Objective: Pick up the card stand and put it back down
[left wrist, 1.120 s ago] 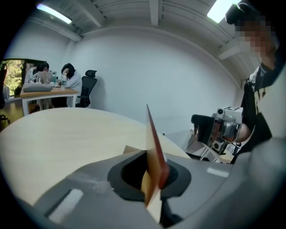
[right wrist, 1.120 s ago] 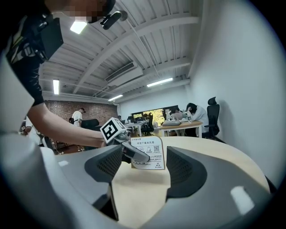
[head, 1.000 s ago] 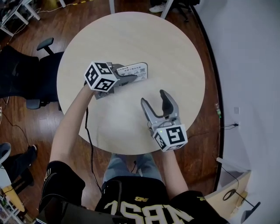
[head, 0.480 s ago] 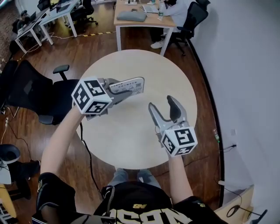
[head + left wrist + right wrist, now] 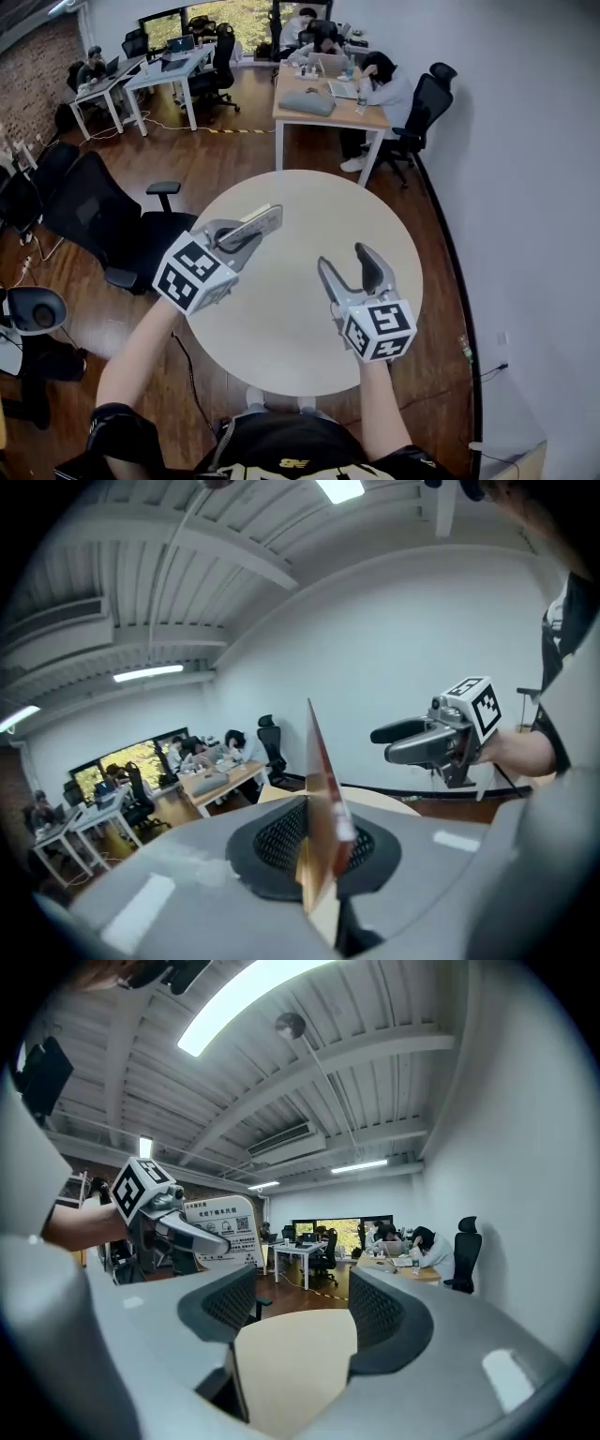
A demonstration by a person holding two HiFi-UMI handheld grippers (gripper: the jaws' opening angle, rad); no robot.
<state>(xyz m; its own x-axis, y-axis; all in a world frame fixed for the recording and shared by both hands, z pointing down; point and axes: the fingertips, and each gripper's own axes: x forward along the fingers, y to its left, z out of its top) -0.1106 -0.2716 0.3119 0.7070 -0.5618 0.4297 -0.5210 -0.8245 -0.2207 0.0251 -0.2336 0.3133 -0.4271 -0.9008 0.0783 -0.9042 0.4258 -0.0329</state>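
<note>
Nearest the head camera, the person's two forearms reach forward, each hand carrying a gripper with a marker cube at its back.

Left gripper (image 5: pixel 246 236): fingers closed on the card stand (image 5: pixel 260 222). They pinch the lower edge of the card stand, which is lifted off the worktop (image 5: pixel 281 328) and hangs in the air over its far left part. In the left gripper view the card stand appears almost edge-on, standing up between the two black finger pads (image 5: pixel 281 841) and leaning slightly. In the right gripper view its printed face is visible, but the text is too small to read.

Right gripper (image 5: pixel 343 260): fingers apart and empty. Its own view shows only the pale worktop surface in the gap between the pads. It is held level above the right half of the worktop, well apart from the card stand.

The worktop is a round, light-coloured table on a dark wooden floor (image 5: pixel 225 164). A white wall (image 5: pixel 525 141) curves around its right side.

Black office chairs (image 5: pixel 103 220) stand to the left, beyond the worktop. Farther back are desks (image 5: pixel 323 103) where several people sit, in front of windows.
</note>
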